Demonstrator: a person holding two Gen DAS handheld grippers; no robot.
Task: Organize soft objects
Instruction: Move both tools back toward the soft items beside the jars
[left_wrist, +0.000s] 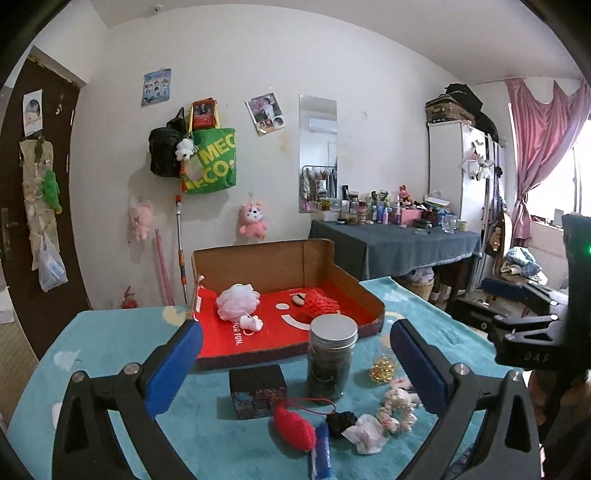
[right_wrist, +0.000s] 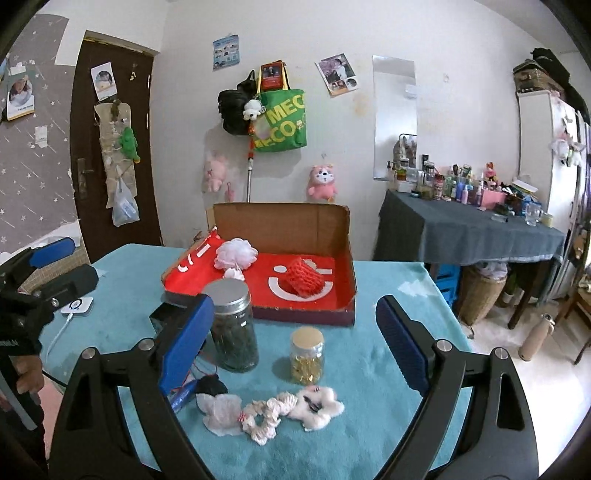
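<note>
We find the left claw (left_wrist: 295, 363) released, jaws spread wide and holding nothing, low in its frame above the teal tabletop (left_wrist: 110, 347). The right claw (right_wrist: 295, 339) is likewise released and empty.

Nearest, at the bottom centre of the left view, lie a red knitted pouch (left_wrist: 294, 428), a black soft item (left_wrist: 341, 422), a crumpled white cloth (left_wrist: 365, 434) and a white scrunchie (left_wrist: 400, 410), close together. In the right view a white fluffy piece (right_wrist: 317, 406) touches the scrunchie's right end.

Just behind stand a dark patterned box (left_wrist: 258, 391), a metal-lidded jar (left_wrist: 331, 356) and a small jar of yellow capsules (right_wrist: 307, 356).

Further back, mid-frame, an open cardboard box (left_wrist: 255, 264) with a red floor holds a white bath pouf (left_wrist: 238, 301) at its left and a red knitted item (left_wrist: 321, 308) at its right, well apart.
</note>
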